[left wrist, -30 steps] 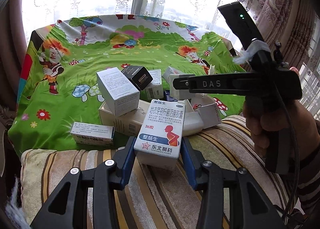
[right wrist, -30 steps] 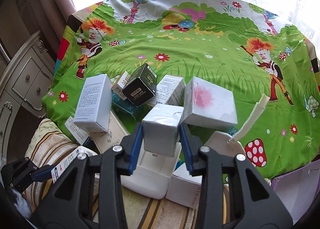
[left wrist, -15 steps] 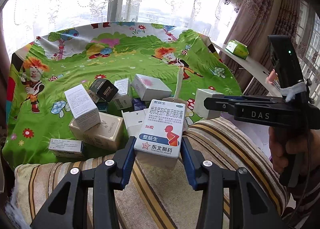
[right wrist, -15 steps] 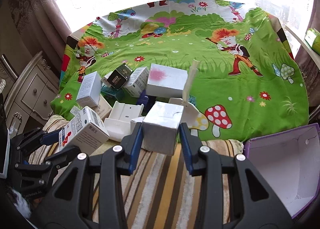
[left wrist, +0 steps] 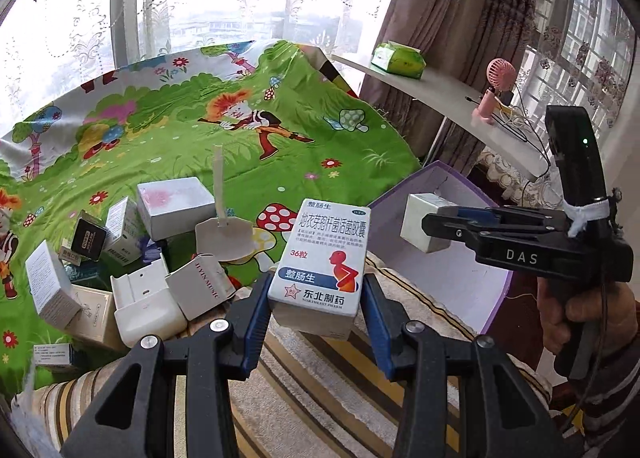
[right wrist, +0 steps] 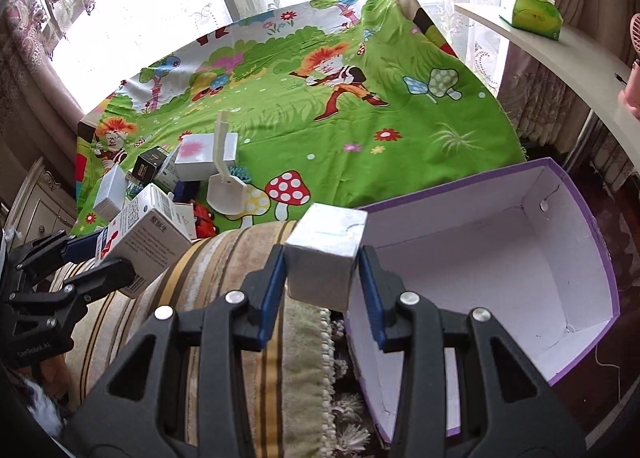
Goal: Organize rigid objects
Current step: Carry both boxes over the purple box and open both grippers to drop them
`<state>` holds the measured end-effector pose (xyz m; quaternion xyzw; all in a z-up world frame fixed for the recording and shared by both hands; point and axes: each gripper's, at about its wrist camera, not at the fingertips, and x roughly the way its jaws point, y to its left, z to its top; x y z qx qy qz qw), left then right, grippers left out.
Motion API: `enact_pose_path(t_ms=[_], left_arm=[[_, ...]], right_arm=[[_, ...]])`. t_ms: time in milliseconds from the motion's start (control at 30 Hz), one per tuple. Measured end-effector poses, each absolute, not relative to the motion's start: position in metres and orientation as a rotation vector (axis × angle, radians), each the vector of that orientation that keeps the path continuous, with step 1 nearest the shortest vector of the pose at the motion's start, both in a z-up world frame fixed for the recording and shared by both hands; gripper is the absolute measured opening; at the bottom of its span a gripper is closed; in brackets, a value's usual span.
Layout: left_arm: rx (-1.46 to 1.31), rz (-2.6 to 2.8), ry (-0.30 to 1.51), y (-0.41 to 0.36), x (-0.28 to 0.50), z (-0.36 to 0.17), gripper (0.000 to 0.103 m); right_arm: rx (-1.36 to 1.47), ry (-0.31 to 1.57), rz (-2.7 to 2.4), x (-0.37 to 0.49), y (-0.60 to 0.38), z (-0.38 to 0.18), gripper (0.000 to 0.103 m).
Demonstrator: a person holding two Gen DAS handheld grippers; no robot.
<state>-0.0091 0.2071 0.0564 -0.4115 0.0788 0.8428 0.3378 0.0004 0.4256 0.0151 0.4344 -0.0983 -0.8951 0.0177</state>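
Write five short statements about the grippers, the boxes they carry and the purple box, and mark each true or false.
1. The left gripper is clamped on a white medicine box with blue and red print. True.
2. The right gripper is empty. False: it holds a plain silver-white box.
3. The purple box already holds several cartons. False: its white inside shows nothing in it.
4. A pile of small boxes lies on the green cartoon cloth. True.
5. The green packet lies in the purple box. False: it rests on the white shelf.
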Motion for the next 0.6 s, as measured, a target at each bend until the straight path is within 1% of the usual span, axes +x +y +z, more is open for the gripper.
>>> enact_pose_path(t_ms=[100,267,333,367,400,433,467,500,567,600], left_arm=[[-1.078,2.152,0.222,0.228,-0.007,0.054,0.045],[-1.073,2.084,0.251,0.258,0.003,0.052,0.045],[-1.077,2.062,0.257,0.267,0.005,0.049,0.047],[-1.085,2.048,0.261,0.269,0.006,0.047,0.051],[-1.086,2.046,0.264,0.27,0.008,0.046,0.057],[-1.085,2.05,0.262,0.27,0.008,0.046,0.06],[-1.087,2.054,0.251,0.268,0.008,0.047,0.065],[-1.093,2.058,0.232,0.265,0.007,0.047,0.066],[-1.105,2.063,0.184,0.258,0.004,0.048,0.067],[-1.108,2.068,0.159,0.253,0.003,0.048,0.067]], right_arm=[[1.375,-0.336,-2.803,0.01,0.445,0.01,0.041],[1.403,-0.333,-2.835,0.023,0.462,0.005,0.041],[1.408,-0.32,-2.84,0.027,0.465,0.003,0.041],[1.409,-0.312,-2.843,0.028,0.466,0.003,0.042],[1.406,-0.307,-2.85,0.03,0.467,0.002,0.045],[1.399,-0.314,-2.855,0.031,0.468,0.002,0.047],[1.395,-0.327,-2.859,0.032,0.47,0.002,0.058],[1.391,-0.331,-2.873,0.033,0.472,0.001,0.071],[1.334,-0.307,-2.916,0.035,0.472,0.003,0.081],[1.298,-0.292,-2.928,0.036,0.471,0.005,0.083]])
